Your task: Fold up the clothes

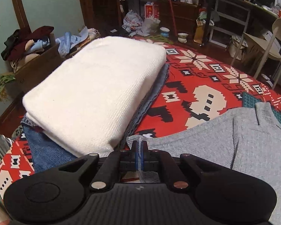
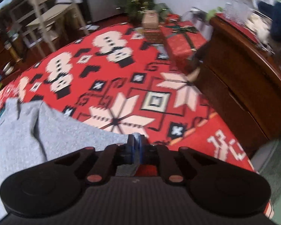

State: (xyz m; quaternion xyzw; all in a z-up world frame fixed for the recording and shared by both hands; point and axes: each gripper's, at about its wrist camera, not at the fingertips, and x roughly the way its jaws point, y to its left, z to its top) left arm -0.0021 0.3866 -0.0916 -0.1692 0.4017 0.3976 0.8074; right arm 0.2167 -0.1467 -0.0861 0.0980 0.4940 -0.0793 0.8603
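Right now your left claw [image 1: 140, 146] is pinched tight on the near edge of the grey sweater [image 1: 224, 135], with a thin fold of the knit caught between its blue pads. Your right claw [image 2: 136, 140] is likewise clamped on the sweater [image 2: 37, 131], gripping its near edge at the far right end of the cloth; that view is blurred, but a sliver of grey shows between the pads.

The sweater lies spread on the red patterned blanket [image 1: 193, 86], and its collar [image 1: 264, 112] points away from you, close to a green cutting mat [image 1: 252, 99] at the right edge of the left view.

Just left of the sweater sits a stack of folded clothes: a thick white knit piece [image 1: 95, 93] on top, with blue denim [image 1: 45, 150] sticking out beneath it on the near side and along its right edge. The stack's near right corner almost touches the sweater's left end.

Farther off, on the left, a wooden box [image 1: 37, 63] holds a heap of dark and pale garments. A pale chair [image 1: 267, 45] stands at the far right. In the right view, a brown wooden cabinet [image 2: 243, 86] stands along the blanket's right side, and a red wrapped box [image 2: 181, 41] sits at its far end.
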